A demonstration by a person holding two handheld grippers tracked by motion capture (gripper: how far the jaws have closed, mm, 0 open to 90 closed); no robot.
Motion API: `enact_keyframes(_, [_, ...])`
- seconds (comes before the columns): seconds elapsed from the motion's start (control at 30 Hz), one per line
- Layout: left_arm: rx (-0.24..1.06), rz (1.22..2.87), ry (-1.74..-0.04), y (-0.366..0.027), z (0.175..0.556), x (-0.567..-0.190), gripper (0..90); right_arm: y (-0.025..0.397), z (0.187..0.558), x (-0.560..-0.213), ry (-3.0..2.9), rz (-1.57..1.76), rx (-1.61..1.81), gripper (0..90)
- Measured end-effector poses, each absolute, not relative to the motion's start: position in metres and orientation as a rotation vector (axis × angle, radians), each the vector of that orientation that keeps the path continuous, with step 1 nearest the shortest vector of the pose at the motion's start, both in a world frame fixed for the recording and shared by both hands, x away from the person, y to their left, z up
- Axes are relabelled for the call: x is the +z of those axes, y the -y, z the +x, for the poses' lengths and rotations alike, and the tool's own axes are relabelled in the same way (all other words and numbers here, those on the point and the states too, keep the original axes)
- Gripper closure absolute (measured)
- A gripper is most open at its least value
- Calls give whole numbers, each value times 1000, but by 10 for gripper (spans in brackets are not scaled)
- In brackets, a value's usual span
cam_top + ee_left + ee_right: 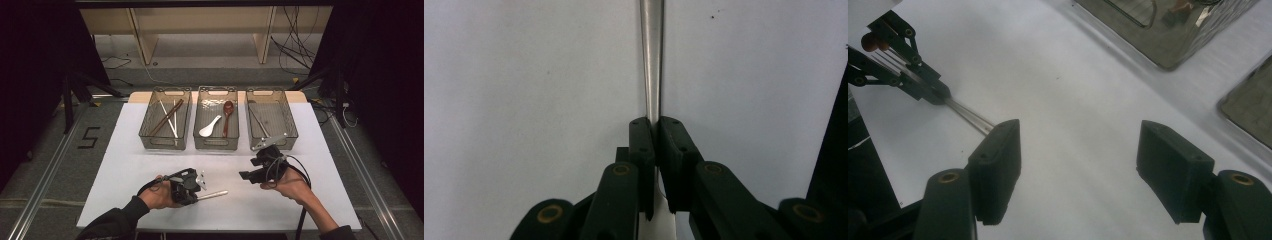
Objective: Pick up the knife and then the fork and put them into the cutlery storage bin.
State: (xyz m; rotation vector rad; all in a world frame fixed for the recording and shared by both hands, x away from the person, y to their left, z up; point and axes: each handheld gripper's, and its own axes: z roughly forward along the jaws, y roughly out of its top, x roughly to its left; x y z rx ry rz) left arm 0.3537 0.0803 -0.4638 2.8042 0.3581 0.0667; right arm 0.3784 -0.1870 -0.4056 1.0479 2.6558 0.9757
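Observation:
My left gripper (196, 192) is low over the front of the white table (125, 165) and is shut on a silver metal utensil (214, 194), whose free end points right. In the left gripper view the jaws (656, 126) pinch the utensil's narrow handle (652, 60), which runs straight ahead over the table. My right gripper (248, 176) hovers to the right of it, open and holding nothing. In the right gripper view the open jaws (1078, 150) face the left gripper (930, 90) and the utensil (970, 116) at the upper left.
Three clear bins stand in a row at the back of the table. The left bin (150, 136) holds brown and white chopsticks (167, 117). A white spoon (210, 127) and a red-brown spoon (227, 115) lie in the middle bin (216, 90). The right bin (293, 131) holds a metal utensil (258, 120).

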Motion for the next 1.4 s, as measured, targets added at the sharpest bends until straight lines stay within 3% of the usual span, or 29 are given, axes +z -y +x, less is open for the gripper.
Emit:
enact_keyframes(0.37, [47, 2737, -379, -85, 359, -451, 843, 176, 371, -405, -2680, 951, 1006, 354])
enact_keyframes(0.7, [47, 2701, -394, -88, 358, -441, 842, 135, 354, -420, -2797, 744, 972, 358])
enact_keyframes(1.4, [-6, 2631, -308, -80, 344, -412, 842, 102, 338, -431, -2838, 473, 959, 469])
